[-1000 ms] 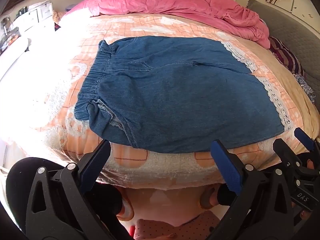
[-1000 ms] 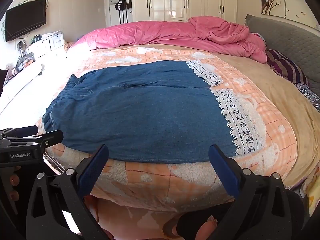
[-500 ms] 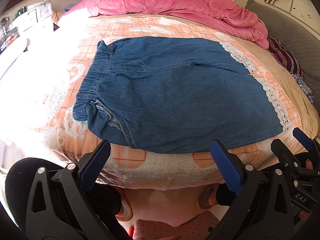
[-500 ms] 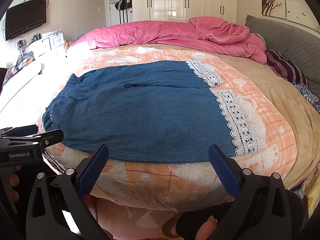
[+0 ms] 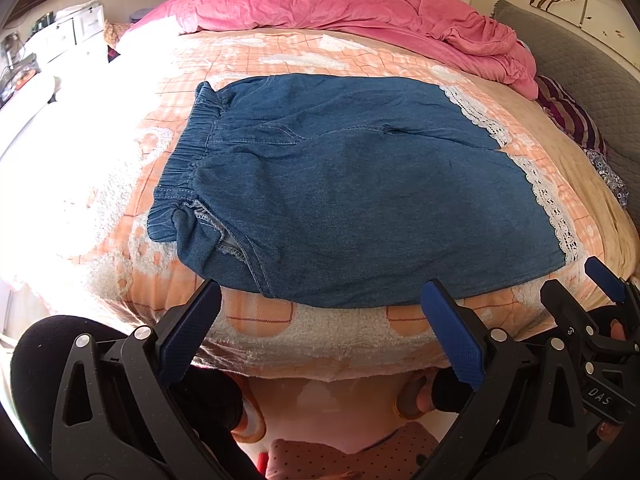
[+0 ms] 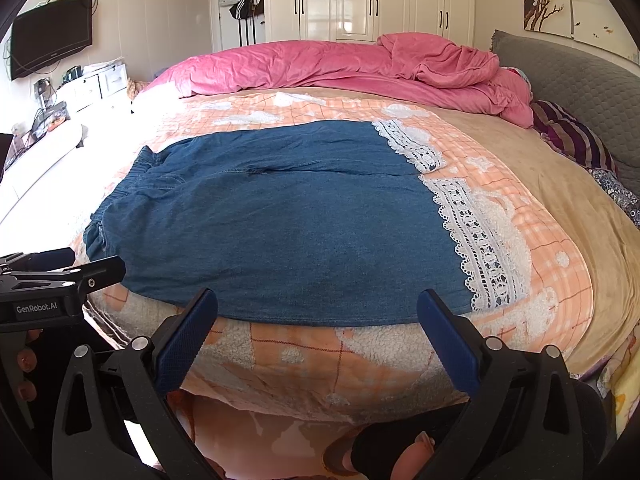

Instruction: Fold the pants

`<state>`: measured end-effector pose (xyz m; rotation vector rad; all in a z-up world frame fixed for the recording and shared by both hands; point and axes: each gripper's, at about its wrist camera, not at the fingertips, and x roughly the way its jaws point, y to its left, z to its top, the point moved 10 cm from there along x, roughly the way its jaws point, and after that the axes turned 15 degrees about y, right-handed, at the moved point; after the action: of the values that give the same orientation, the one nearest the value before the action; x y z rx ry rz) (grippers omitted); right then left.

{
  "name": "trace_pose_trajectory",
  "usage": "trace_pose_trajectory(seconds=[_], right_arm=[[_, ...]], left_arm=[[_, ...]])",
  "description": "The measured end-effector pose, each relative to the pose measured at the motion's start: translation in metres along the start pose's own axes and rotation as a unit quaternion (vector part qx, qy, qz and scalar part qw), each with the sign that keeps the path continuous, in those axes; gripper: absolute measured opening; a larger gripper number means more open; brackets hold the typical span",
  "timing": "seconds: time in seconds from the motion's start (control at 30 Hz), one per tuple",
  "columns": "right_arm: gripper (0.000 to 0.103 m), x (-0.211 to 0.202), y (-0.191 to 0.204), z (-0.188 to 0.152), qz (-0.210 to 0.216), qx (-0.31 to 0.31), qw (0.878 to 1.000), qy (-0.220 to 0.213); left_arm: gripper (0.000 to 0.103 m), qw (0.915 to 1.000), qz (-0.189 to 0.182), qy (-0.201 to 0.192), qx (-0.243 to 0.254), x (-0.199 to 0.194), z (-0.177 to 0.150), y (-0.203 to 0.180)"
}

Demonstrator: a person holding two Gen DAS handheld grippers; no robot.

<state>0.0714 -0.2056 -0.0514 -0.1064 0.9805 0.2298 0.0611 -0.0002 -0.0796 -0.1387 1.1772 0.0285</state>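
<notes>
Your left gripper [image 5: 320, 332] has its fingers spread and empty off the bed's near edge, by the elastic waistband [image 5: 188, 160]; your right gripper [image 6: 318, 334] is likewise spread. The denim pants [image 6: 280, 224] lie flat, unfolded, lace hems [image 6: 476, 240] right. Next, probably pinch the near side.

Bed [image 6: 580, 208] edges cropped, dresser [image 6: 92, 84] clutter indistinct
</notes>
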Motion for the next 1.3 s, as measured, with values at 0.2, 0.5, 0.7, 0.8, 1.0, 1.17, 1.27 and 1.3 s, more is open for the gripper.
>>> trace_pose_trajectory(seconds=[0.2, 0.5, 0.7, 0.8, 1.0, 1.17, 1.27, 1.3], right_arm=[[0.099, 0.001, 0.0, 0.0, 0.0, 0.0, 1.0, 0.0], [0.099, 0.002, 0.001, 0.0, 0.002, 0.0, 1.0, 0.004], [0.099, 0.008, 0.004, 0.0, 0.003, 0.0, 1.0, 0.008], [0.099, 0.009, 0.004, 0.004, 0.006, -0.001, 1.0, 0.009], [0.099, 0.011, 0.004, 0.031, 0.003, -0.014, 1.0, 0.003], [0.099, 0.018, 0.013, 0.068, 0.014, -0.036, 0.999, 0.003], [0.099, 0.027, 0.024, 0.094, 0.032, -0.048, 0.998, 0.007], [0.099, 0.031, 0.028, 0.105, 0.04, -0.05, 0.998, 0.01]], left_arm=[[0.094, 1.0, 0.0, 0.0, 0.0, 0.0, 0.0, 0.0], [0.094, 1.0, 0.0, 0.003, -0.001, 0.001, 0.0, 0.001], [0.094, 1.0, -0.001, 0.005, -0.003, 0.001, 0.002, 0.002], [0.094, 1.0, -0.001, 0.005, -0.004, 0.002, 0.003, 0.002], [0.094, 0.9998, -0.016, 0.004, -0.006, 0.0, 0.018, 0.005], [0.094, 0.9998, -0.011, 0.007, -0.012, -0.002, 0.044, 0.019], [0.094, 0.9997, 0.0, 0.0, -0.024, -0.006, 0.069, 0.036], [0.094, 0.9996, 0.003, -0.001, -0.029, -0.006, 0.078, 0.043]])
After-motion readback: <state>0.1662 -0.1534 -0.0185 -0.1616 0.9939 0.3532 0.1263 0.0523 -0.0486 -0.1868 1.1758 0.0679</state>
